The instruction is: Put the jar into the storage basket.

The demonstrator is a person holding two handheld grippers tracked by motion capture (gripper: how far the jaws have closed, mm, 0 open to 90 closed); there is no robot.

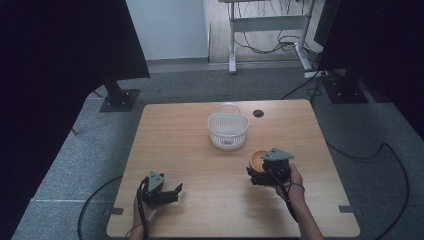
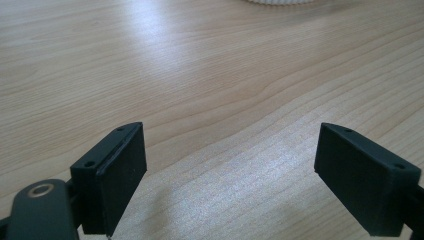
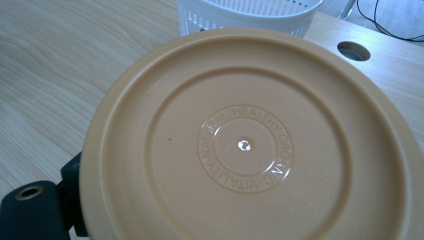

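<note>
The tan round lid sits right in front of your right gripper, on the worktop at about 4 o'clock from the worktop's middle, and in the high view it shows as a small orange-tan disc just past the jaws. In the right gripper view you can read raised lettering in a ring around its centre: "HEALTHY", "ORGANIC" and "VITALITY", with one further word too faint to make out. Whether your right jaws are clamped on the lid or merely set against it, you cannot tell: that view has the lid covering them, and the high view has the gripper's grey plate above them. Count one lid, one white slotted basket with a hoop handle, and two grippers. The basket stands near the lid at about 11 o'clock from it, a little beyond the worktop's middle; its wall rises just behind the lid in the right gripper view, and a sliver of its base shows at 12 o'clock in the left gripper view. One round cable hole lies in the worktop at 2 o'clock from the basket. Your left gripper rests at about 7 o'clock on the worktop, well apart from the lid, its jaws spread wide with bare wood between them.
</note>
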